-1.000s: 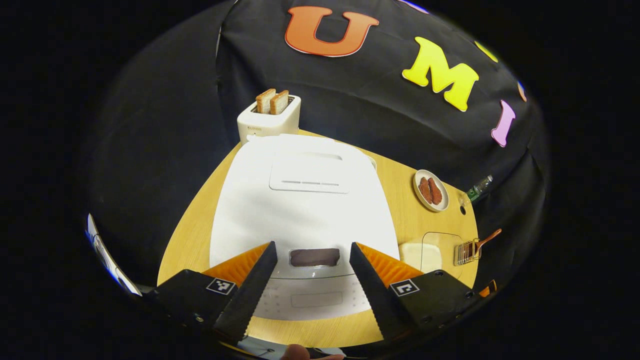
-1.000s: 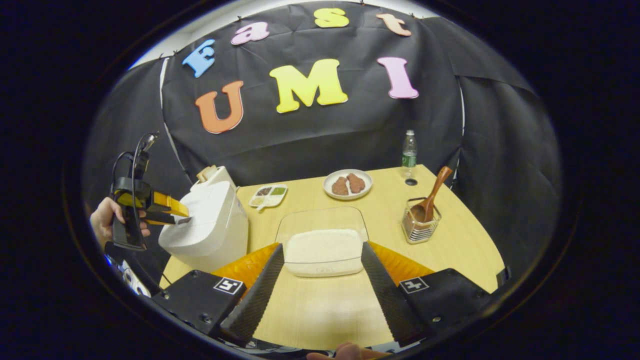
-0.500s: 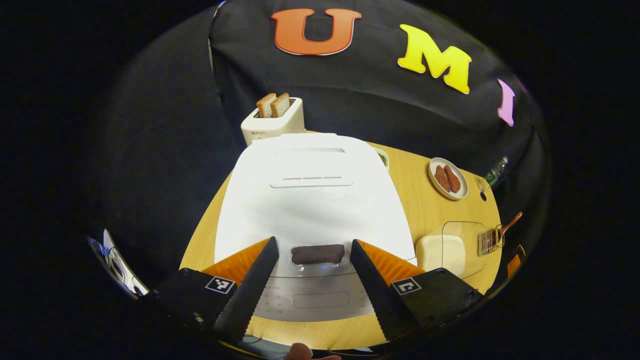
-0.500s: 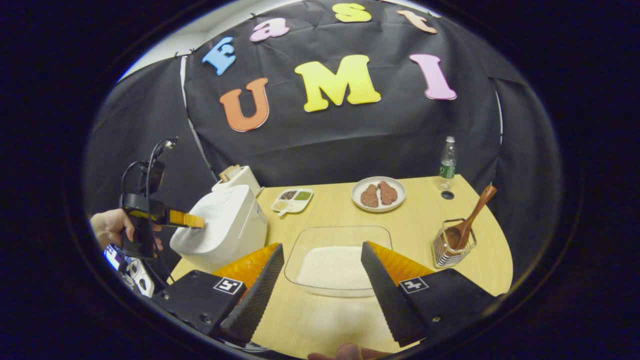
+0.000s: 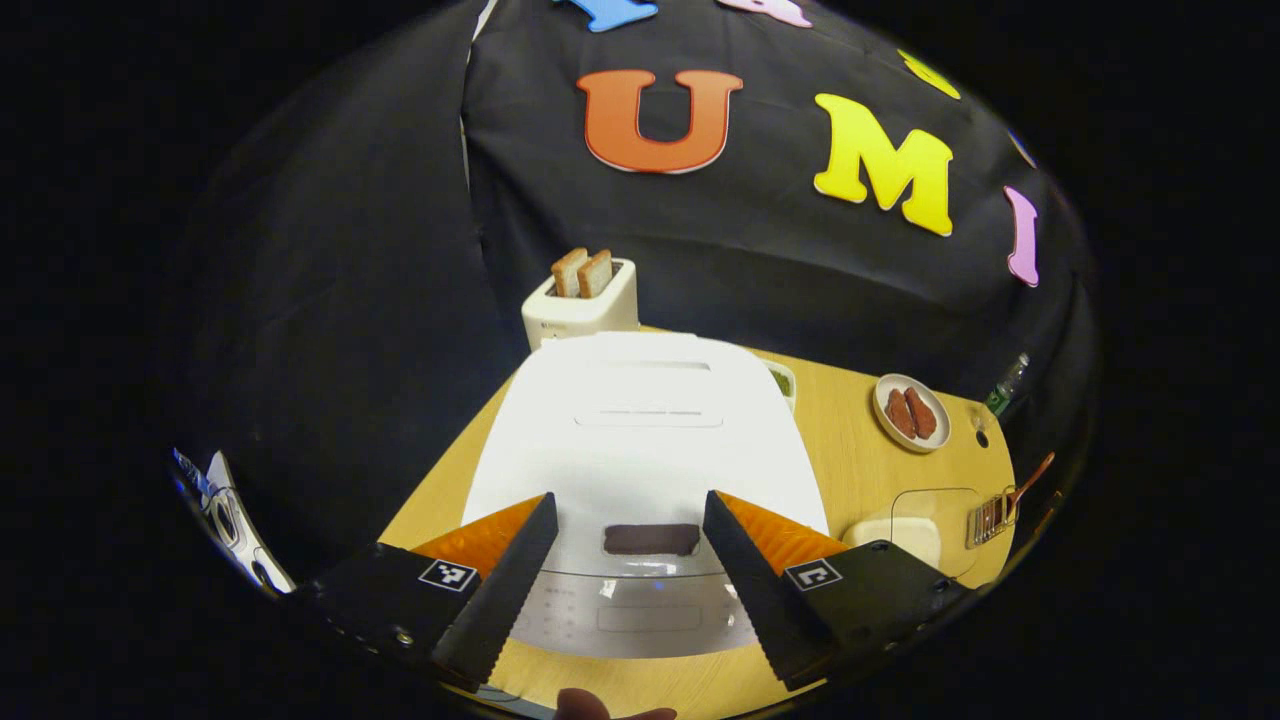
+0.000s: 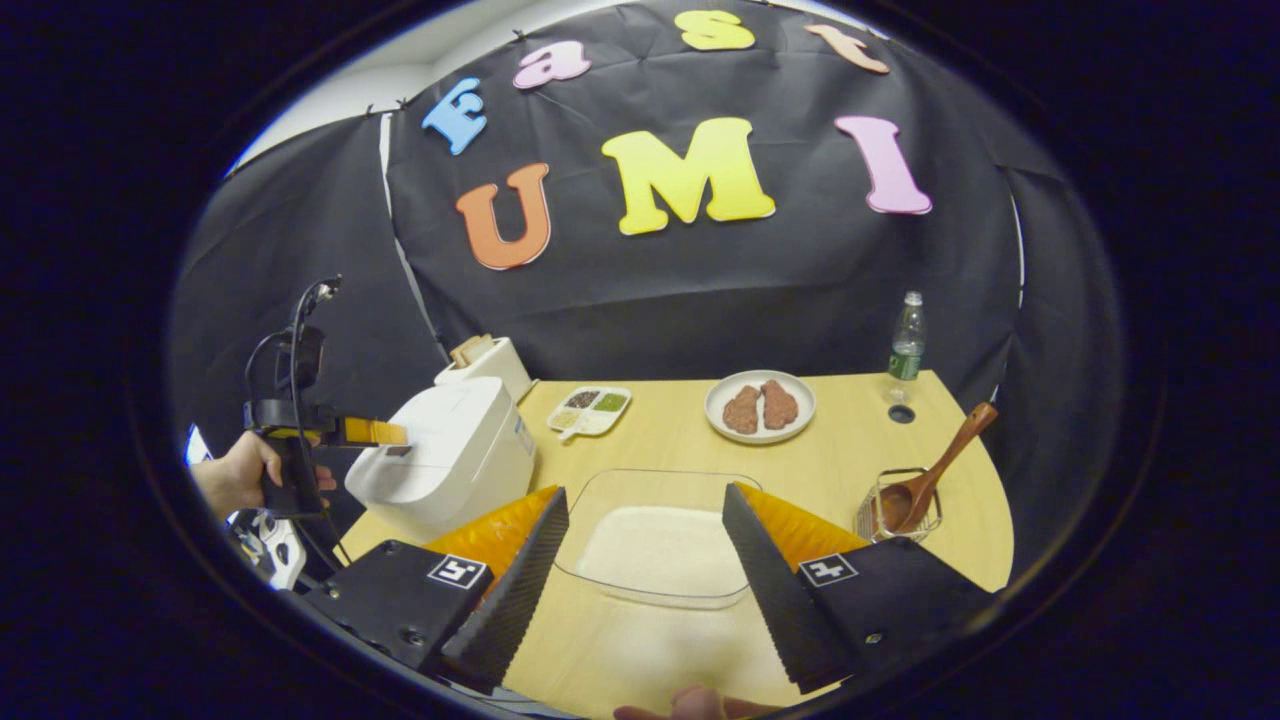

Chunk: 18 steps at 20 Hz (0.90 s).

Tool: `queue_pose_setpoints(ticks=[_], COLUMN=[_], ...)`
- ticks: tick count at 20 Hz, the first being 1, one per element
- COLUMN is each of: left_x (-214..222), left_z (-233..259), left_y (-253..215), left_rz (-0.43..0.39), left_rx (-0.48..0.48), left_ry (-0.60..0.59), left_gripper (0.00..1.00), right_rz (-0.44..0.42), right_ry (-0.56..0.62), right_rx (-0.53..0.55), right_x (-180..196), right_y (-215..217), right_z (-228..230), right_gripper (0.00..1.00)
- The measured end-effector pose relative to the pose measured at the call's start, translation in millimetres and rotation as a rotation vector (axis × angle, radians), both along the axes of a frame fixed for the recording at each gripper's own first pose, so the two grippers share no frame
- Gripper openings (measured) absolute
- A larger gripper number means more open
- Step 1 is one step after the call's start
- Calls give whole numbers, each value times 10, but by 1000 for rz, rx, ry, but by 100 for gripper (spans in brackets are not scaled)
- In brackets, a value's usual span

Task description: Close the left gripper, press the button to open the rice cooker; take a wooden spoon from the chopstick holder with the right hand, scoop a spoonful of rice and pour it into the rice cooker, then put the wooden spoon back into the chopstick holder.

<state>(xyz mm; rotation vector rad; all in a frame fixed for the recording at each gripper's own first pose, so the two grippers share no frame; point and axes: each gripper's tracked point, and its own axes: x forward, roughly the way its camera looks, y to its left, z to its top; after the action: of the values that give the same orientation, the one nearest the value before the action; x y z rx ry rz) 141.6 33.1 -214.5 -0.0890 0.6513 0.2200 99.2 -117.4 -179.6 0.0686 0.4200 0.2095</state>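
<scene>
One table (image 6: pixel 640 430) carries everything. Around one rice cooker (image 6: pixel 445 455) the count runs: one toaster (image 5: pixel 582 305) just behind it, holding two toast slices (image 5: pixel 583 272); one sauce tray (image 6: pixel 590 410) beside the cooker, with four compartments (two dark or green, two paler); one plate (image 6: pixel 760 428) farther off, bearing two brown meat pieces (image 6: pixel 760 406); one bottle (image 6: pixel 907 340) beyond the plate; one glass dish (image 6: pixel 655 540) of rice near the cooker's front corner; one wire holder (image 6: pixel 897 505) well apart from the cooker, with one spoon (image 6: pixel 935 470) in it. Grippers: two, a left gripper (image 5: pixel 625 560) and a right gripper (image 6: pixel 640 560), each with two fingers.
</scene>
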Motion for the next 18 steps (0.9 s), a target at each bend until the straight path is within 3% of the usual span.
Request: queue_pose_setpoints(ticks=[4,7,11,18], left_x=[-354,-907,-1753,-2669], left_z=[825,1372,1745,1979], left_y=[-267,-564,-802,-903], left_rz=[-70,-169,-265,-269], left_rx=[-47,-46,-13,25], left_ry=[-259,-412,-528,-648], left_gripper=[93,94,94,94], right_rz=[-41,-79,-117,-132], right_ry=[-118,-235,-329,-423], right_rx=[-33,-47,-63,-66], right_x=[-341,-727,-1357,-2162], right_y=[171,337,533,776], right_z=[381,717,945,1195], right_gripper=[98,98,98,96])
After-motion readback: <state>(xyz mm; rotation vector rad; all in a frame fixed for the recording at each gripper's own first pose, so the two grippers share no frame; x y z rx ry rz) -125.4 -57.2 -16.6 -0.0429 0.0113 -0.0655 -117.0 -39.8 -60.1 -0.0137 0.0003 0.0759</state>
